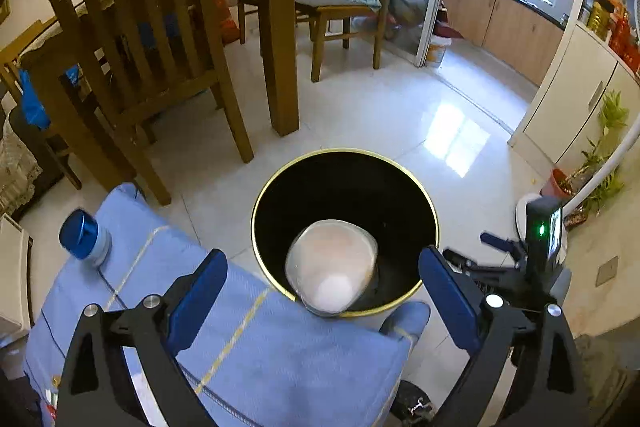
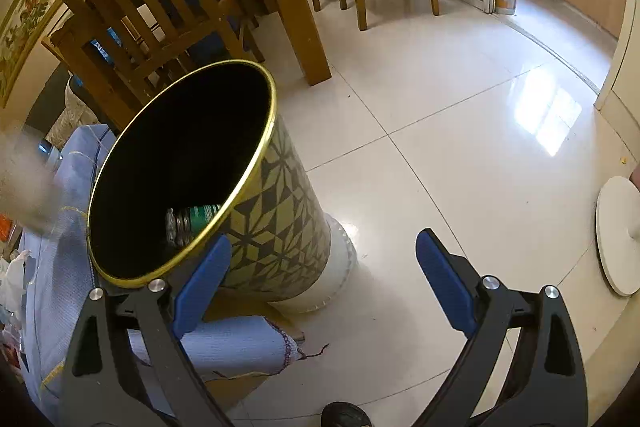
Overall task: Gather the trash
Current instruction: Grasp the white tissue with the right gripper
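Note:
A round trash bin (image 1: 416,199) with a gold rim and black inside stands on the floor beside a blue-cloth-covered table (image 1: 256,347). My left gripper (image 1: 323,287) is open above the bin's near rim. A clear plastic cup (image 1: 332,267), blurred, is free between the fingers, over the bin's mouth. A jar with a blue lid (image 1: 84,239) lies on the cloth to the left. My right gripper (image 2: 323,267) is open and empty beside the bin (image 2: 280,227), whose wall has a yellow-grey pattern. A green can (image 2: 196,221) lies inside the bin.
A wooden chair (image 1: 136,39) and a dining table leg (image 1: 280,67) stand behind the bin. The other gripper (image 1: 536,247) is to the right in the left wrist view. A white round base (image 2: 618,235) and potted plants (image 1: 592,163) are to the right on the tiled floor.

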The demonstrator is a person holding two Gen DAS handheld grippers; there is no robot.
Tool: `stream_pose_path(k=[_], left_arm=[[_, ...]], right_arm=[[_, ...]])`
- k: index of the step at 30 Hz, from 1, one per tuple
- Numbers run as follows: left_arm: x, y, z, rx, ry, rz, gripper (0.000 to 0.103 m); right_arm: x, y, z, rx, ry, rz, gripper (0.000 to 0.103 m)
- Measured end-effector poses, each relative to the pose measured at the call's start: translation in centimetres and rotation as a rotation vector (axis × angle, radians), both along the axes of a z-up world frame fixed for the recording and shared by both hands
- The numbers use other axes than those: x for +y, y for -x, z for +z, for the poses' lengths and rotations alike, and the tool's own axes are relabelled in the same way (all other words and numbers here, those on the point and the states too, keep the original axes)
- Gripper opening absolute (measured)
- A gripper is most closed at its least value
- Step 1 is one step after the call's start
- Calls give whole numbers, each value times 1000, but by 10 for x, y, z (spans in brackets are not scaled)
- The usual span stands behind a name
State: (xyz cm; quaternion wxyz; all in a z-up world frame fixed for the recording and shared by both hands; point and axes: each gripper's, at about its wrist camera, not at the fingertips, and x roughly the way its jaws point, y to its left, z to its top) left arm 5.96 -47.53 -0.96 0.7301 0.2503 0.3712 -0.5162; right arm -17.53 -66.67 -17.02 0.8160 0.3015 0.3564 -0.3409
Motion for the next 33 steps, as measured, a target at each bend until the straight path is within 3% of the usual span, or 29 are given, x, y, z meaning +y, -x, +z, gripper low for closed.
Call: stream_pose_path(k=[4, 6, 9, 12, 16, 19, 22, 27, 29, 30, 33], left_arm=[[26, 9, 18, -50, 28, 3, 93], [53, 14, 31, -122, 41, 21, 93], [102, 11, 54, -155, 89, 68, 93], [166, -5, 79, -180, 151, 178, 94], [266, -26, 97, -185, 242, 365, 96], [348, -40, 85, -176, 254, 536, 96], [401, -45, 65, -162, 225, 657, 96], [472, -32, 16, -239, 104, 837, 96], [496, -27, 1, -222, 91, 878, 96], [505, -26, -4, -199, 99, 893, 96], [536, -27, -18, -120, 143, 936, 96]], right_arm=[[3, 6, 1, -6, 2, 7, 92], [7, 7, 7, -17, 6, 17, 92], [20, 1, 22, -55, 9, 56, 92], [44, -15, 44, -95, 22, 144, 93], [96, -48, 72, -149, 39, 354, 93], [157, -79, 95, -194, 36, 570, 93], [207, -104, 108, -228, 26, 729, 91], [295, -153, 131, -224, 87, 962, 68], [321, -173, 132, -164, 173, 973, 69], [326, -186, 130, -127, 187, 957, 75], [314, -213, 113, -91, 94, 895, 76]])
